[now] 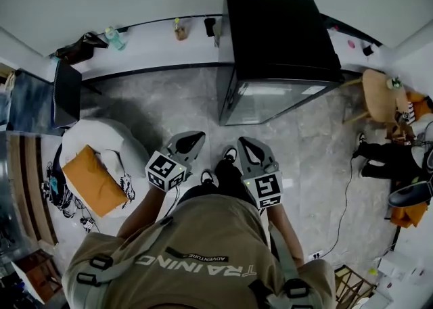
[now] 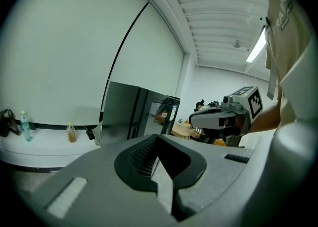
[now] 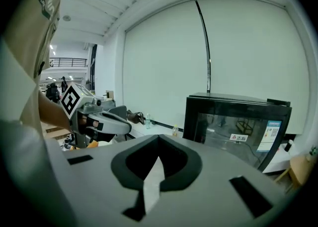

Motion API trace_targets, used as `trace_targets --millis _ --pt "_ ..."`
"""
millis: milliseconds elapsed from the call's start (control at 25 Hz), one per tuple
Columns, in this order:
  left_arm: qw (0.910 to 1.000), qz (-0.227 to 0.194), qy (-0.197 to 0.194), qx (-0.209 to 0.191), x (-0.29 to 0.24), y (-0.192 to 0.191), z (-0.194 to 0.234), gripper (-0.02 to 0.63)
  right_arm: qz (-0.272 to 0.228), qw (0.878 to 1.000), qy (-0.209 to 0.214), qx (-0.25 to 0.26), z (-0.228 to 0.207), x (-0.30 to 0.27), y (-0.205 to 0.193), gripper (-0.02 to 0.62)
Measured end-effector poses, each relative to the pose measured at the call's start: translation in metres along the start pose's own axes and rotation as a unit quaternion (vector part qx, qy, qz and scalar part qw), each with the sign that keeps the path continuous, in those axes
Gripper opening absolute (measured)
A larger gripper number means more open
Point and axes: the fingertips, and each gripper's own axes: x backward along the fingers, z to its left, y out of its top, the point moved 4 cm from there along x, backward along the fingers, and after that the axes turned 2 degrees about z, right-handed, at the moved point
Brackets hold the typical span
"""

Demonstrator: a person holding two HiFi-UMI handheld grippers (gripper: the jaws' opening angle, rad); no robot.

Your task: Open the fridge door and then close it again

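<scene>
A small black fridge (image 1: pixel 277 37) with a glass door (image 1: pixel 274 100) stands against the far wall, and the door looks closed. It also shows in the left gripper view as the fridge (image 2: pixel 141 114) and in the right gripper view as the fridge (image 3: pixel 233 124). My left gripper (image 1: pixel 191 143) and right gripper (image 1: pixel 247 147) are held side by side over the floor, well short of the door and touching nothing. Both are shut and hold nothing. The left gripper (image 2: pixel 158 139) sees the right gripper (image 2: pixel 223 116) beside it. The right gripper (image 3: pixel 158 139) sees the left gripper (image 3: pixel 99 120).
A white beanbag (image 1: pixel 111 140) with an orange cushion (image 1: pixel 93 179) lies on the floor at the left. A white ledge (image 1: pixel 149 47) along the wall carries bottles and a bag. A round wooden stool (image 1: pixel 379 94) stands right of the fridge, and a cable (image 1: pixel 347 189) crosses the floor.
</scene>
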Motion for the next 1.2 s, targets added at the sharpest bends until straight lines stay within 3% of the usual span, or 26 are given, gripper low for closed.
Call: trace_targets --millis 240,480,640,920,1200 --pt "0.9997 0.011 -0.020 0.006 -0.020 0.008 0.017 0.000 -0.017 1.000 0.016 -0.007 -0.023 -0.025 0.012 -0.005" --pt "0.9995 0.028 -0.007 -0.016 -0.066 0.030 0.028 0.000 -0.031 0.999 0.021 -0.012 -0.067 -0.035 0.014 -0.003" --pt "0.9992 0.035 0.011 -0.015 -0.092 0.038 0.034 0.000 -0.028 0.998 0.049 -0.016 -0.088 -0.044 0.009 -0.003" --pt "0.9972 0.059 0.044 -0.007 -0.114 0.026 0.055 0.000 -0.033 0.995 0.090 -0.010 -0.106 -0.063 0.009 -0.003" --pt "0.9969 0.074 0.028 -0.003 -0.121 0.007 0.069 0.000 -0.026 0.996 0.088 -0.011 -0.102 -0.071 0.012 -0.003"
